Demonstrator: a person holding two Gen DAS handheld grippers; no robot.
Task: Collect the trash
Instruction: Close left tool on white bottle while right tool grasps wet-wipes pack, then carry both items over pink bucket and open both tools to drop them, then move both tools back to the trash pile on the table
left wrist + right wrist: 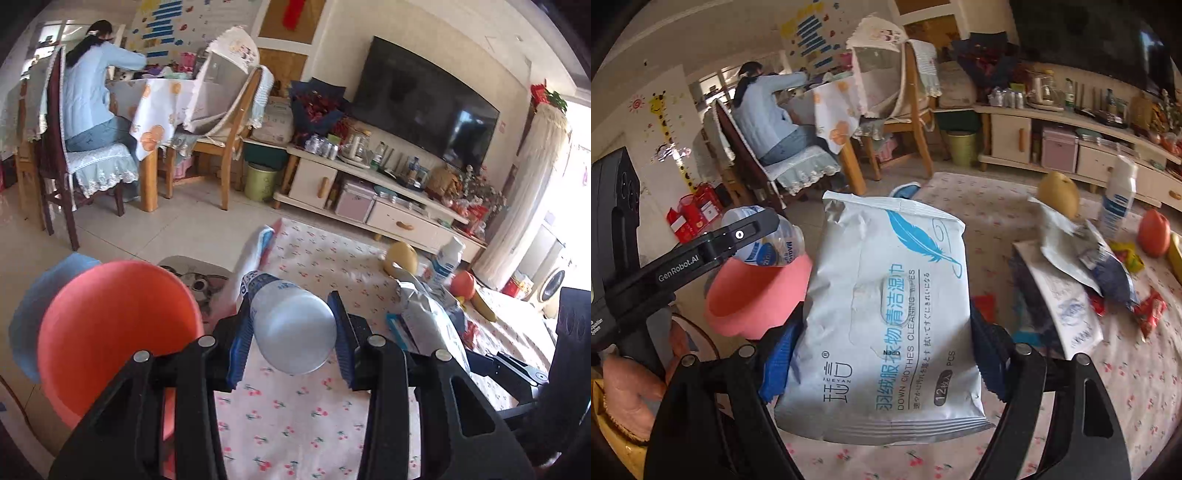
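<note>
where things lie on and around the table

the left gripper holds a bottle between its pads, above the table's left edge. the bin sits just left of it, off the table's side. the right gripper holds a wipes pack to the right of bottle and bin. farther right on the table lie crumpled wrappers; behind them stand a pear and an upright bottle, with a round fruit to their right.
</note>
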